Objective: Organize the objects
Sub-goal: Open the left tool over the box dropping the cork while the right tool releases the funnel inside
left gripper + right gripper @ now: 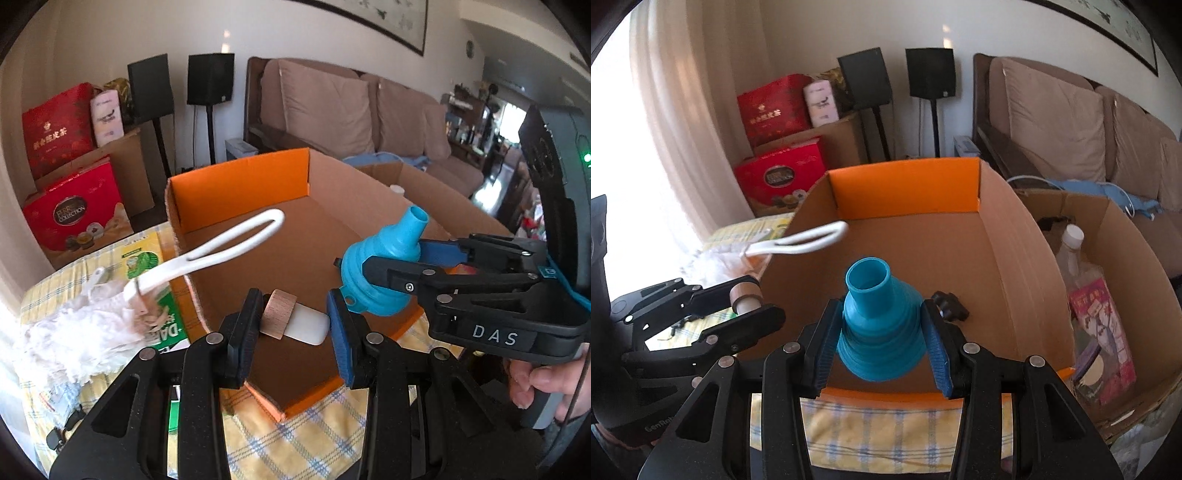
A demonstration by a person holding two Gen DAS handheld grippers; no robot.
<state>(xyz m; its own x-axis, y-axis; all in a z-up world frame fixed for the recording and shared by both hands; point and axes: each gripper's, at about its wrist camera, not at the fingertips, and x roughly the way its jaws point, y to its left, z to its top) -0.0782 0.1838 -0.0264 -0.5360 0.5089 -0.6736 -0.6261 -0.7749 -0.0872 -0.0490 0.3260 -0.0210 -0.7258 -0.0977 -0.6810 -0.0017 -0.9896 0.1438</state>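
1. Left tool (291, 325) is clamped on a stopper (293, 321), wood cap and white plug, held sideways over the near left corner of the box (240, 184).
2. Right tool (882, 343) is squeezing a blue funnel (879, 325), spout pointing up and away, just above the box's near edge.
3. Looks like both are about to get dropped in, so neither is sorted yet.
4. Box is nearly bare: I only see a small black knob (949, 304) on its floor.
5. Still waiting on the bench (295, 443): a white duster (92, 325), its loop handle leaning over the box's left wall.
6. Early days, I'd say.
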